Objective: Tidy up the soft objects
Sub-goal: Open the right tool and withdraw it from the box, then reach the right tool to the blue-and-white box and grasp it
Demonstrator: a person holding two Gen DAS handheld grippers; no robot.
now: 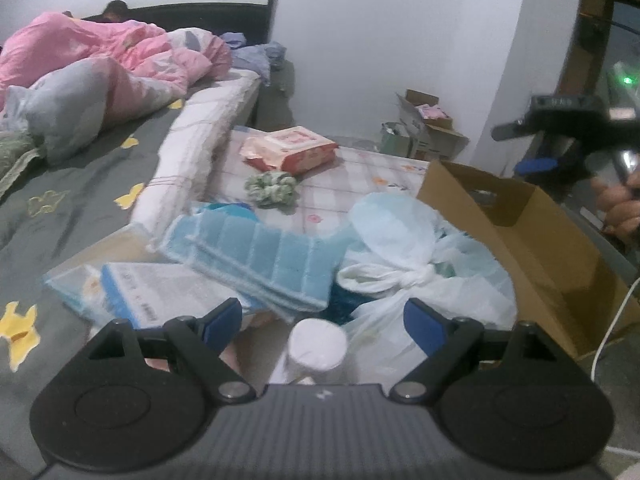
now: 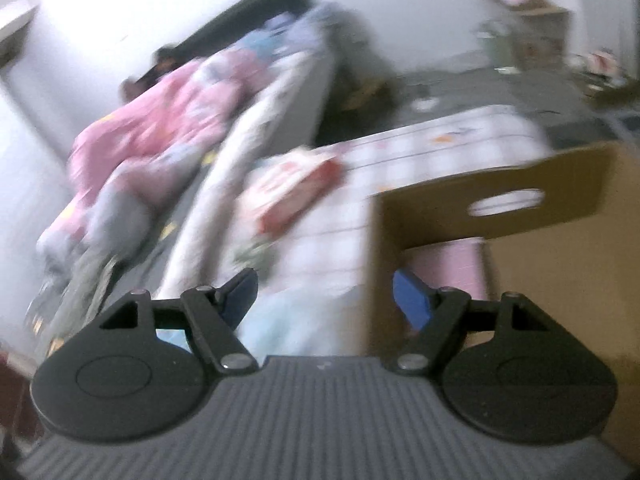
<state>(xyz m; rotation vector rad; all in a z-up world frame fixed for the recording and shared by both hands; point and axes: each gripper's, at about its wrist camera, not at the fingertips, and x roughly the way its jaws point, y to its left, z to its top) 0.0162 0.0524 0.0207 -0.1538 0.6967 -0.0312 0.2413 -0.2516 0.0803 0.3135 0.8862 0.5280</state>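
Here the left gripper [image 1: 324, 326] stands wide, holding nothing, above a white paper roll [image 1: 317, 346], a waffle-ribbed blue towel [image 1: 256, 262] and a knotted, filmy white plastic bag [image 1: 412, 276] that leans against the stiff cardboard box [image 1: 532, 240] on the right. Farther off on the checked quilt [image 1: 360, 176] lie a fuzzy green scrunchie [image 1: 272, 188] and a glossy pink wipes pack [image 1: 290, 148]. The right gripper [image 2: 325, 292], also wide and empty, hovers by the box's near corner in a heavily blurred view, where a pink item [image 2: 452, 268] inside is hard to make out.
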